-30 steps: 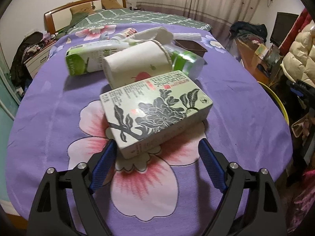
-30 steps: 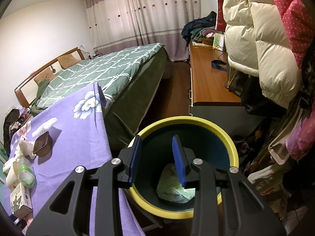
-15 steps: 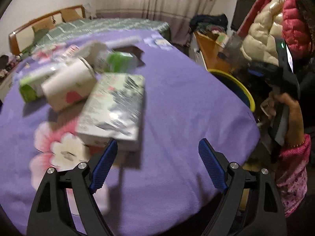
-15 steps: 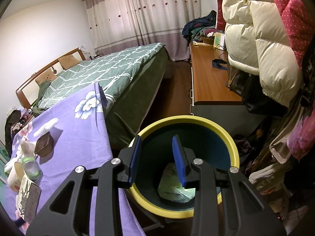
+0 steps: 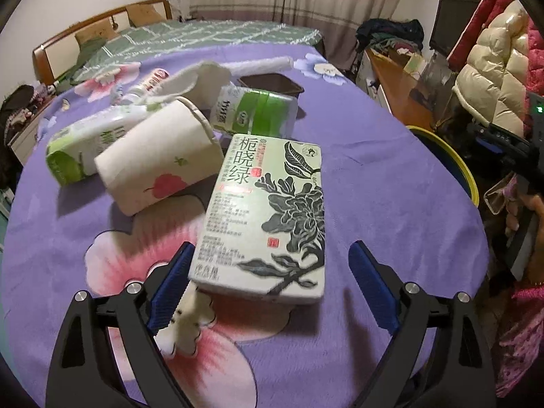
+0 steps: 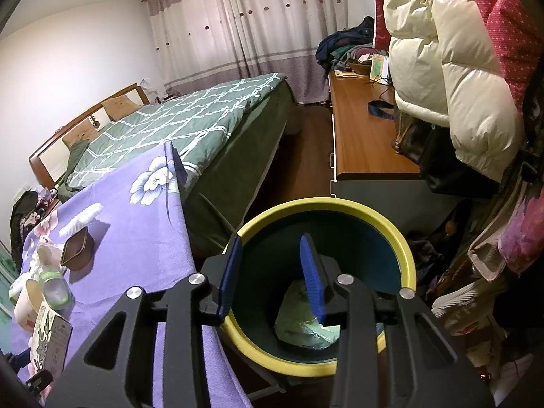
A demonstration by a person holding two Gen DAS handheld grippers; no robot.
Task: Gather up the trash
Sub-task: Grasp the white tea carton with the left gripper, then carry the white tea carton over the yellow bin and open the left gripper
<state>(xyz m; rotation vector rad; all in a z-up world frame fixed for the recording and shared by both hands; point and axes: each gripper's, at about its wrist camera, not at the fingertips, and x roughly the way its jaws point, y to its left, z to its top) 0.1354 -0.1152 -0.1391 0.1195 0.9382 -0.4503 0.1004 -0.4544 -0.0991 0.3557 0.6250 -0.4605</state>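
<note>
A green-and-white tea box (image 5: 268, 210) printed with black flowers lies flat on the purple cloth (image 5: 391, 187), its long side pointing away. Its near end sits between the fingers of my left gripper (image 5: 270, 251), whose jaws are opening. The left pad is beside the box's corner and the right pad stands clear of it. My right gripper (image 6: 270, 241) hovers over the yellow-rimmed bin (image 6: 404, 255). Its jaws are opening slightly with nothing between them. A pale green wrapper (image 6: 302, 326) lies in the bin's bottom.
Behind the box lie a tipped paper cup (image 5: 159, 166), a green-and-white carton (image 5: 81, 139), a green-banded jar (image 5: 258, 115) and a brown tray (image 5: 272, 83). The bin (image 5: 455, 166) stands off the table's right edge. A bed, a wooden desk and hanging coats surround it.
The tea box has turned from lying crosswise to pointing away from the left gripper, and the jar shifted. The left view swung right and back, and its jaws now stand wider. The right gripper kept still.
</note>
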